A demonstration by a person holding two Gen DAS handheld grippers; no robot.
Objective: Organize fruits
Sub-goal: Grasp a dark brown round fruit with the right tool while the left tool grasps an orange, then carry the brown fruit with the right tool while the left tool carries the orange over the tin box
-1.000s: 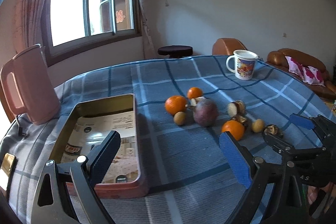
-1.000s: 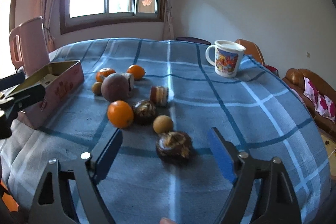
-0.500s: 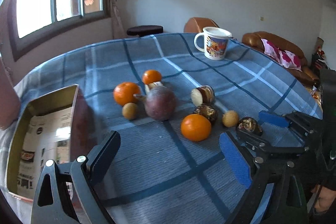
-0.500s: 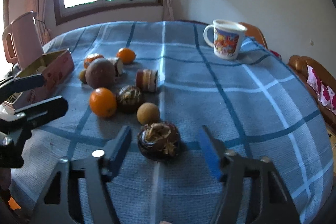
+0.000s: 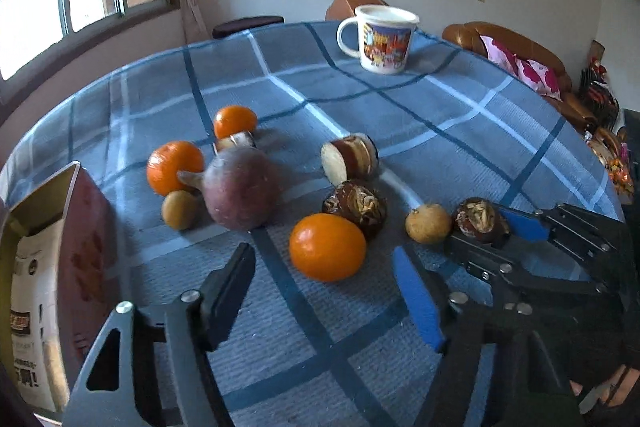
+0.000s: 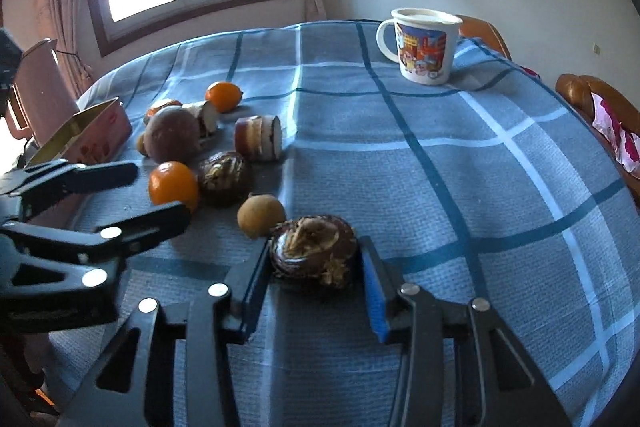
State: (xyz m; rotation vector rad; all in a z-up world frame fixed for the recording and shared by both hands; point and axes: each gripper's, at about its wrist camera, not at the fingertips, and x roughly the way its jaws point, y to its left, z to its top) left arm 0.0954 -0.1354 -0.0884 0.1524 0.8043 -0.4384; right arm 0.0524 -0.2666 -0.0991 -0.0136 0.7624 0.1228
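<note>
Both grippers closing in on fruit, nothing lifted yet.

Left wrist view: left gripper (image 5: 324,287) has swung away from the tin (image 5: 60,267) toward the fruit; jaws just narrowed, half spread, empty, w/ the orange (image 5: 327,247) just ahead between the tips.
Right wrist view: right gripper (image 6: 314,281) jaws just closed in around the dark brown fruit (image 6: 313,249), pads at or v. near its sides, fruit on the cloth (image 6: 440,187). Pick looks imminent.
</note>
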